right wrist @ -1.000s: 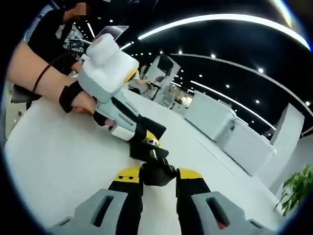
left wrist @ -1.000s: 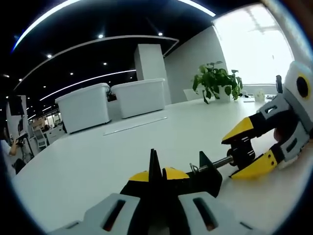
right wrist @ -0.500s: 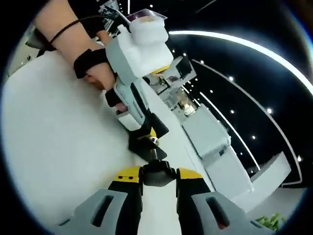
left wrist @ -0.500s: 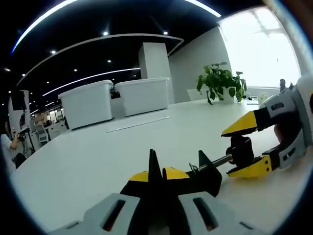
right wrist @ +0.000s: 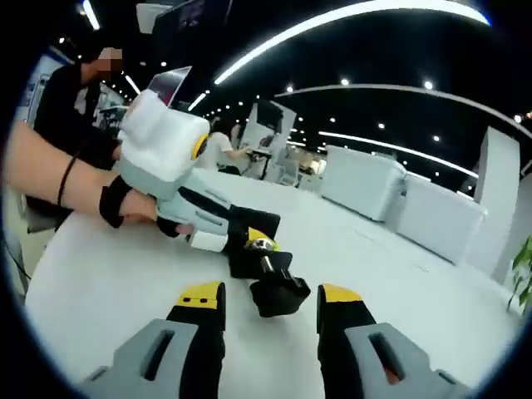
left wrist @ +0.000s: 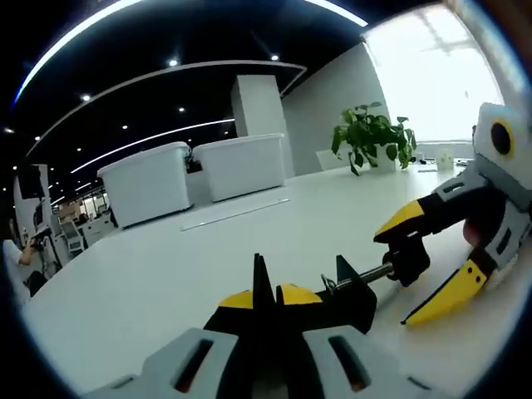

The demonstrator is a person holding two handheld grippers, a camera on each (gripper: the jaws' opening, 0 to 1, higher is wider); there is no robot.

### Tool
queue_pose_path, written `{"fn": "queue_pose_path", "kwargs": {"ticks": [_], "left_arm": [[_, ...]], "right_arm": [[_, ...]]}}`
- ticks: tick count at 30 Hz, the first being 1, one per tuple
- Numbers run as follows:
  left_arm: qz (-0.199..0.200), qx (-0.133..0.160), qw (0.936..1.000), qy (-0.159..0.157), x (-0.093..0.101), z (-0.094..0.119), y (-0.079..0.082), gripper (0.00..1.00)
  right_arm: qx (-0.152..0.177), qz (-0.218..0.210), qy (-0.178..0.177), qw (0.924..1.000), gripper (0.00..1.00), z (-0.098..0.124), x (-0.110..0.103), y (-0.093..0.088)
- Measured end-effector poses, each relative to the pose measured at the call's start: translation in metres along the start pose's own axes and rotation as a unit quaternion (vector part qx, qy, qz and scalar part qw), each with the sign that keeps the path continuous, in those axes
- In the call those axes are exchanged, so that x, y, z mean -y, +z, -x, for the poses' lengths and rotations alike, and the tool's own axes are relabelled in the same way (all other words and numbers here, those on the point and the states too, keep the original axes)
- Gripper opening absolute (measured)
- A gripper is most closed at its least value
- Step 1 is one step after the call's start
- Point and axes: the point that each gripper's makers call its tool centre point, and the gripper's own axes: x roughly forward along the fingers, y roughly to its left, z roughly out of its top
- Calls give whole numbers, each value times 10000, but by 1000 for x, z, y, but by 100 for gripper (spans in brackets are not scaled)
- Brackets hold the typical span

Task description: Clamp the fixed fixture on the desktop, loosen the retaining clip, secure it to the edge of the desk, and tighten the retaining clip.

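Observation:
A black clamp fixture [left wrist: 353,301] rests low over the white desk [left wrist: 150,283]. My left gripper [left wrist: 268,293] is shut on its body. Its threaded screw [left wrist: 374,274] runs right to a black knob [left wrist: 410,256]. In the left gripper view my right gripper [left wrist: 418,268] comes in from the right, its yellow jaws spread wide around the knob without touching it. In the right gripper view my right gripper [right wrist: 270,293] stands open, with the knob [right wrist: 279,296] lying loose between the jaws. Beyond it, the left gripper [right wrist: 248,239], held by a hand [right wrist: 137,208], grips the fixture [right wrist: 249,259].
Two large white bins [left wrist: 145,179] [left wrist: 241,164] stand at the far side of the desk, with a potted plant [left wrist: 370,137] at the back right by a bright window. People stand in the background [right wrist: 220,150]. Open desk surface lies to the left.
My right gripper has opened and let go of the knob it was shut on. Its view has rolled back toward level. The left gripper still holds the fixture in place.

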Motion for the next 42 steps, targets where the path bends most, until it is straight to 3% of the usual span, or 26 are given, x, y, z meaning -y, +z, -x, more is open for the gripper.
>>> {"fn": "queue_pose_path", "kwargs": {"ticks": [3, 7, 10, 13, 15, 23, 26, 29, 32, 35, 39, 42], "left_arm": [[-1, 3, 10000, 3, 0, 0, 0, 7], [-10, 6, 10000, 11, 1, 0, 1, 7], [-21, 11, 10000, 19, 1, -1, 1, 7], [-27, 7, 10000, 25, -1, -3, 1, 7], [-46, 11, 10000, 39, -2, -3, 1, 7], [-98, 28, 9999, 88, -3, -3, 1, 7], [-104, 28, 9999, 105, -5, -5, 1, 7], [-172, 56, 9998, 132, -5, -3, 2, 7], [-121, 29, 9998, 134, -8, -5, 3, 7], [-130, 30, 9998, 152, -8, -6, 3, 7], [-129, 29, 9998, 170, -8, -7, 3, 7], [-103, 15, 9998, 171, -9, -8, 4, 7]], "right_arm": [[171, -839, -26, 9963, 41, 4, 8, 6], [256, -2069, 225, 9778, 32, 5, 12, 9], [200, -2496, 480, 9670, 31, -6, 15, 7], [9, -2002, 402, 9789, 26, -9, 11, -1], [34, -2114, 439, 9764, 26, -10, 8, 0], [43, -1991, 405, 9791, 26, -8, 5, 0], [218, -1238, 226, 9918, 25, -8, 5, 3], [421, -67, 30, 9991, 25, -6, 1, 5], [425, 394, -126, 9982, 25, -6, 1, 11], [410, 464, -174, 9979, 25, -6, 4, 11], [369, 1160, -341, 9920, 25, -5, -1, 15], [418, 1393, -280, 9890, 25, -6, -7, 13]]}}
